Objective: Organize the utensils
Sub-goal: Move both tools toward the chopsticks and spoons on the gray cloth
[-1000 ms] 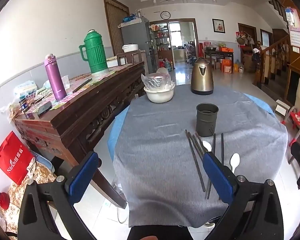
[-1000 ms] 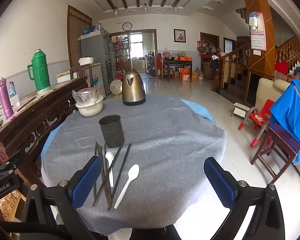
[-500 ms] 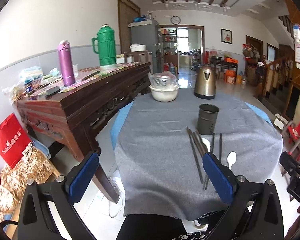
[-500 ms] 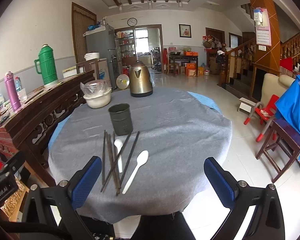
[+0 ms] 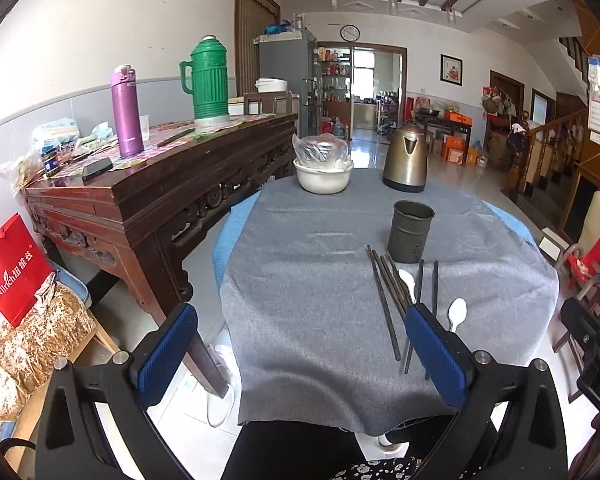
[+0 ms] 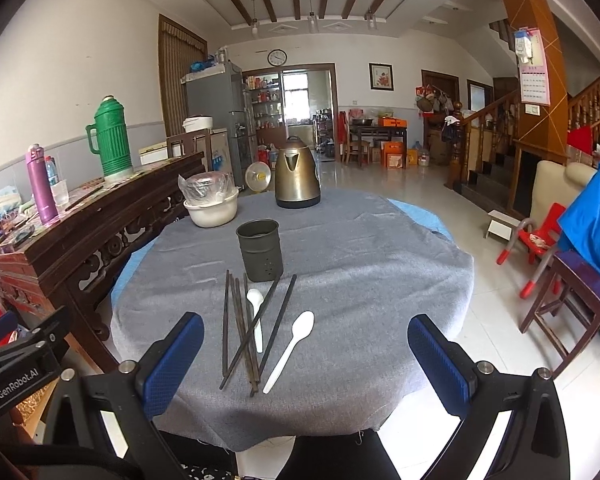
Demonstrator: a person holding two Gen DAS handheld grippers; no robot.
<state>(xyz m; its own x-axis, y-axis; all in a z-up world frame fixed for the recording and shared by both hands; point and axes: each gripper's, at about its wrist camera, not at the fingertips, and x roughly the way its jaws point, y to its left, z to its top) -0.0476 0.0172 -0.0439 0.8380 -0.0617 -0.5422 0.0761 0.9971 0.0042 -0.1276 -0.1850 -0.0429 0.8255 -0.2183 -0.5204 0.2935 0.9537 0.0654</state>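
Grey cloth covers the round surface (image 6: 380, 264), and on it the loose utensils lie in one fanned cluster: dark chopsticks (image 6: 240, 328) crossing one another, one white spoon (image 6: 256, 312) among them and a second white spoon (image 6: 290, 350) just beside. A perforated metal holder (image 6: 260, 250) stands upright just behind the cluster, mouth up and apparently empty, so each piece likely has only a short lift into it. Nothing is stowed yet. Both the left tool (image 5: 300, 360) and the right tool (image 6: 306, 364) hover at the near edge with blue pads spread wide apart, holding nothing, presumably ready to pick one piece.
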